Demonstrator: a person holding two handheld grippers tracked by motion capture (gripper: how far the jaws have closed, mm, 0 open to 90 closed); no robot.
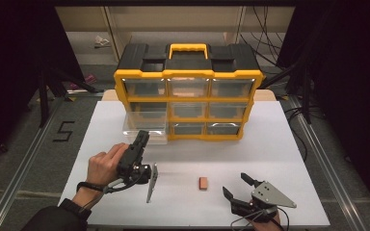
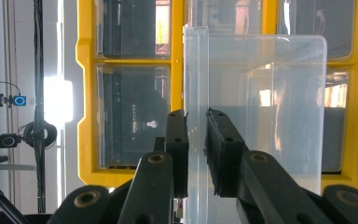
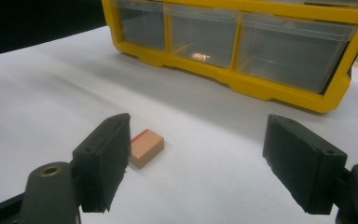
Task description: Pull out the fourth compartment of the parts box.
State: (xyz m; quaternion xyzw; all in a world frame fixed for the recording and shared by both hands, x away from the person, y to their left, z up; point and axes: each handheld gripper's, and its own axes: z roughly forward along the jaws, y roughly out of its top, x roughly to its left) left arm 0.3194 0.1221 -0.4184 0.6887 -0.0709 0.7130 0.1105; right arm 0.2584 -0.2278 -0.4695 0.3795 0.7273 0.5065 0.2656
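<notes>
The clear drawer is already pulled part way out of the yellow box, from the bottom row on the left side. So step one, opening it, looks done or almost done.

The left gripper is pinching the front wall of that drawer. In the left gripper view the thin clear wall sits right between the 2 black pads, and they press on it from both sides. So it's clenched on the drawer.

The small brown block w/ a red end lies flat on the white table, near the front, well apart from the drawer. Nobody holds it yet.

The right gripper rests low on the table, just right of the block. Its jaws are spread wide w/ nothing in them. In the right gripper view the block lies just beside the left pad, not between the 2 pads.

I think what's left is: grab the block, carry it over, drop it in the open drawer, then push the drawer shut. So approx. a third done, most of the job is yet to come.
</notes>
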